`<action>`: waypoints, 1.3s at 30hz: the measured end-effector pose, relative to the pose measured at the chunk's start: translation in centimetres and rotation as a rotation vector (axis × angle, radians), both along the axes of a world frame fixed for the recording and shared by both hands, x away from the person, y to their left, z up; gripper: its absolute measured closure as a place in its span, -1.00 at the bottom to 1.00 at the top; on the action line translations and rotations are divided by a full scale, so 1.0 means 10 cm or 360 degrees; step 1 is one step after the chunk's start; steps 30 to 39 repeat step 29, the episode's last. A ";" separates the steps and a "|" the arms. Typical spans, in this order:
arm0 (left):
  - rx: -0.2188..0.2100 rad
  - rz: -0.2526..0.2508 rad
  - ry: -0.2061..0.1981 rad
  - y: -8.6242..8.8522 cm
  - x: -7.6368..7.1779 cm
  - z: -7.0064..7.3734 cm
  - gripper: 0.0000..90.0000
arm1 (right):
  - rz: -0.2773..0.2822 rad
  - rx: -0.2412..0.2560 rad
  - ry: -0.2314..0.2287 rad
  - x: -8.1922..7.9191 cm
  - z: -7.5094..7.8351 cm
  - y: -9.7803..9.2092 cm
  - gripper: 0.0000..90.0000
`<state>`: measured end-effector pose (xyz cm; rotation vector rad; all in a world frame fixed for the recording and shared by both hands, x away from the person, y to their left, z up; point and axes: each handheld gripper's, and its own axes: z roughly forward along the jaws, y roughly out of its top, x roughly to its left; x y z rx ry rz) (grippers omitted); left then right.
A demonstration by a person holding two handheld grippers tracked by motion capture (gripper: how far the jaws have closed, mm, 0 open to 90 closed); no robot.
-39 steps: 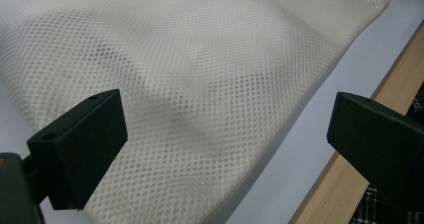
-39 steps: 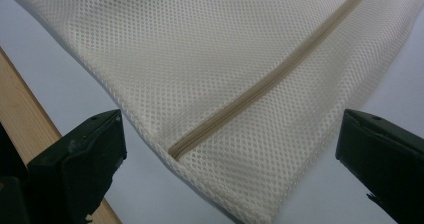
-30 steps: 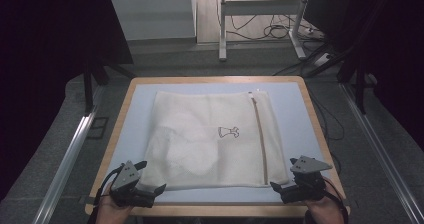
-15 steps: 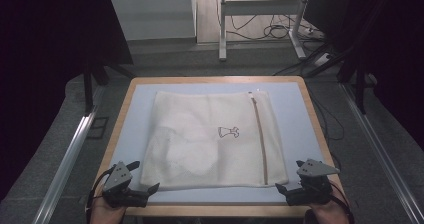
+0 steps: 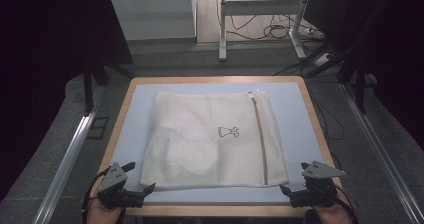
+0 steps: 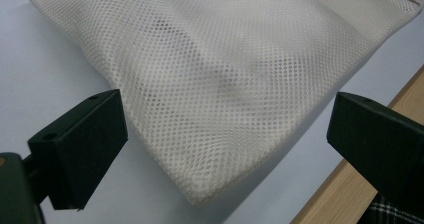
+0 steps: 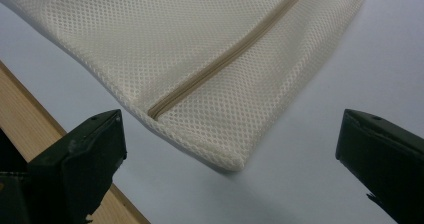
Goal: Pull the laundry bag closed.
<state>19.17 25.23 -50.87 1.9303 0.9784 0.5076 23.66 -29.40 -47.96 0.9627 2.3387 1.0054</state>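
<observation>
- The left gripper (image 5: 145, 190) sits at the table's near left corner, held low by the left hand (image 5: 102, 215), which is cut off by the bottom edge of the high view. Its jaws stand wide apart with nothing between them, and they point at the near left corner of the mesh bag (image 5: 212, 139), close to it but not touching.
- The mesh bag lies flat in the middle of the blue mat (image 5: 295, 134), zipper (image 5: 259, 136) running front to back along its right side, with a small dark print (image 5: 228, 131) near its centre.
- The right gripper (image 5: 286, 191) rests at the near right corner over the wooden table rim (image 5: 215, 211), jaws likewise spread and empty, aimed at the bag's near right corner where the zipper ends.
- Compared with a second ago, both grippers have drawn back toward the person and now sit nearer the table's front edge; the bag has not moved.
- A paler patch (image 5: 187, 151) shows through the mesh at the left; it may be something inside the bag, but the netting blurs it too much to say.
</observation>
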 end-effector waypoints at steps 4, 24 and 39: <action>-0.0007 0.0014 0.0001 0.03 -0.01 0.00 -0.94 | -0.0014 0.0002 0.0005 -0.01 -0.01 -0.02 -1.00; -0.0020 0.0088 0.0046 0.16 -0.01 -0.04 -0.94 | -0.0082 -0.0006 0.0071 -0.01 -0.07 -0.13 -1.00; 0.0010 0.0084 0.0050 0.14 0.01 -0.04 -0.94 | -0.0084 -0.0009 0.0076 -0.01 -0.07 -0.13 -1.00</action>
